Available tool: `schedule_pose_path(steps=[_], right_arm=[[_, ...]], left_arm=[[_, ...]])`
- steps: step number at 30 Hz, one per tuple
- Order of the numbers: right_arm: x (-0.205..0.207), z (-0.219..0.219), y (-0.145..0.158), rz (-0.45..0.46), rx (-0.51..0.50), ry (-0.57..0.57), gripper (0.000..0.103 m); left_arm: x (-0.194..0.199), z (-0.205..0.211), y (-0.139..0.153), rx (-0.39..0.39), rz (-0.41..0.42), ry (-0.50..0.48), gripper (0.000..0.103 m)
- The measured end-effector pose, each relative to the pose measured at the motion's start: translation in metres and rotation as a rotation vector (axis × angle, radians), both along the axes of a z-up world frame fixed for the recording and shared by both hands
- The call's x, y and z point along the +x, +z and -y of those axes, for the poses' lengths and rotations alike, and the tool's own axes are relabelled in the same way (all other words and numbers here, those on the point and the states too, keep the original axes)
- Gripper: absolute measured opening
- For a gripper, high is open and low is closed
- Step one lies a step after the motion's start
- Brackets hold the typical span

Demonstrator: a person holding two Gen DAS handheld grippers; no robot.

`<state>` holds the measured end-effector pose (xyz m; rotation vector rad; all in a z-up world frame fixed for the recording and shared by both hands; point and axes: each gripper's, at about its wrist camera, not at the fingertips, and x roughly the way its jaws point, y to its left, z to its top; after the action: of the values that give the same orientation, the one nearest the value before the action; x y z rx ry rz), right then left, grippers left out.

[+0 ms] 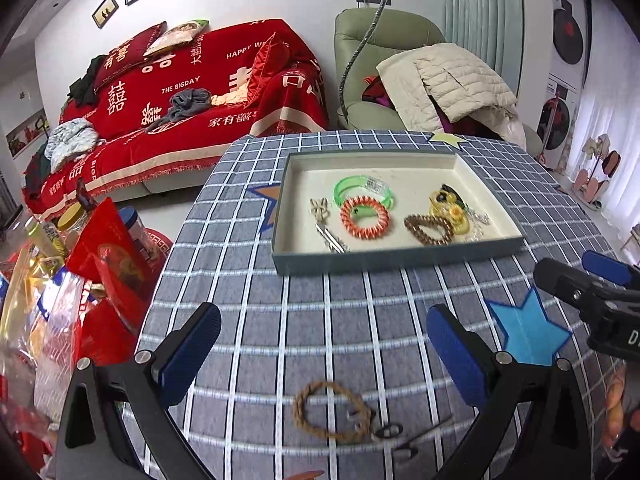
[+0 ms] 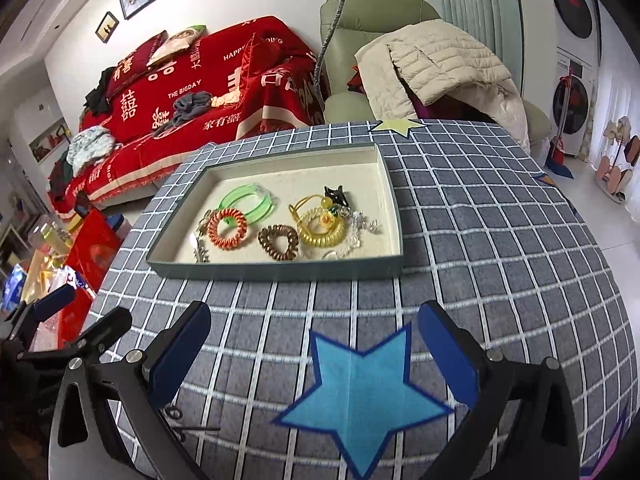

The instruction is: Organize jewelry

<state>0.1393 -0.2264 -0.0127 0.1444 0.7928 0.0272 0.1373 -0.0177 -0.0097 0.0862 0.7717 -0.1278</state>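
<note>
A shallow grey-green tray on the checked tablecloth holds a green bangle, an orange coil tie, a brown coil tie, a yellow coil tie with charms and a silver clip. A brown braided bracelet and a black clasp lie on the cloth between my left gripper's fingers. My left gripper is open and empty above them. My right gripper is open and empty over a blue star.
A blue felt star lies on the cloth near the front. A yellow star sits at the far edge. Red bags and bottles crowd the floor left of the table. A red sofa and green armchair stand behind.
</note>
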Motion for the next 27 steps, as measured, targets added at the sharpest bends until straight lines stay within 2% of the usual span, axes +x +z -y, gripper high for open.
schedule_pose_path(steps=[4,9,15,20,27], right_arm=[[-0.019,-0.002,-0.007,0.002,0.007,-0.017,0.103],[-0.039,-0.001,-0.014,-0.003,-0.001,-0.04,0.103],[-0.066,-0.005,-0.013,0.026,-0.04,-0.072,0.103],[-0.079,-0.012,-0.007,0.057,-0.069,-0.075,0.103],[-0.092,-0.021,-0.005,0.074,-0.088,-0.077,0.103]], left_arm=[[-0.019,0.002,-0.005,-0.003,-0.002,-0.006,0.103],[-0.044,0.003,-0.005,0.03,0.034,-0.004,0.103],[-0.067,-0.002,-0.01,-0.005,0.022,0.007,0.103],[-0.079,-0.001,-0.009,0.018,0.039,-0.007,0.103],[-0.085,-0.007,-0.003,0.009,0.058,0.006,0.103]])
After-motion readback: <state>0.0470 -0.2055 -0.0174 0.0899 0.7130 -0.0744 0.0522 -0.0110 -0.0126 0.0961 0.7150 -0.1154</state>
